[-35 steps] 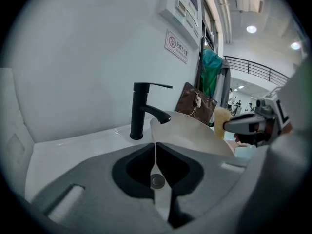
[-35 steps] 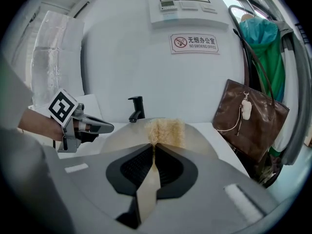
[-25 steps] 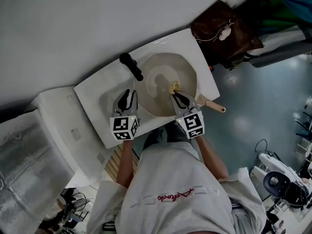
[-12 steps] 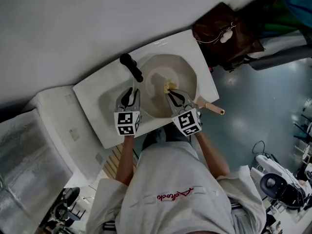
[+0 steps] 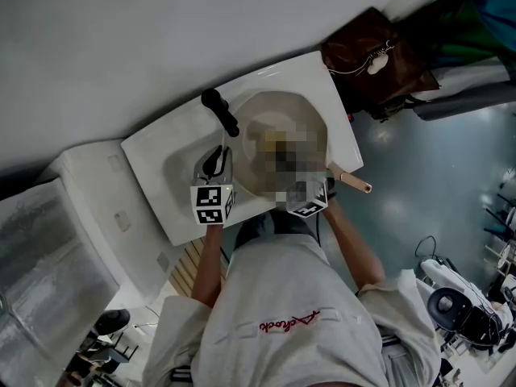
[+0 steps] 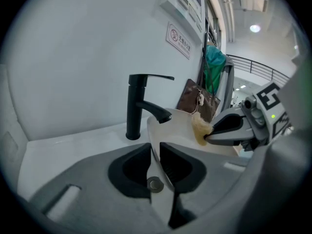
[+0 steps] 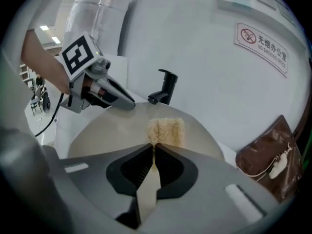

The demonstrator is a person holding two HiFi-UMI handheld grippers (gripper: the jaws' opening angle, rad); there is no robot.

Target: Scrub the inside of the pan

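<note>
A cream-coloured pan (image 5: 278, 103) with a wooden handle (image 5: 355, 183) sits tilted in the white sink (image 5: 161, 147). My left gripper (image 5: 216, 158) is shut on the pan's near-left rim (image 6: 157, 130), which runs between its jaws. My right gripper (image 7: 153, 144) is shut on a yellowish scrubber (image 7: 166, 129), whose free end lies against the pan's inside (image 7: 107, 130). The left gripper view shows the right gripper (image 6: 210, 134) pressing the scrubber (image 6: 199, 128) into the pan. In the head view a mosaic patch hides the scrubber and the right jaws.
A black faucet (image 5: 219, 111) stands at the back edge of the sink, just beyond the pan's rim. A brown bag (image 5: 375, 55) leans against the wall to the right of the sink. A white cabinet (image 5: 89, 208) adjoins the sink on the left.
My right gripper has slid the scrubber a little across the pan's inside toward the faucet. The left gripper has kept its hold on the rim.
</note>
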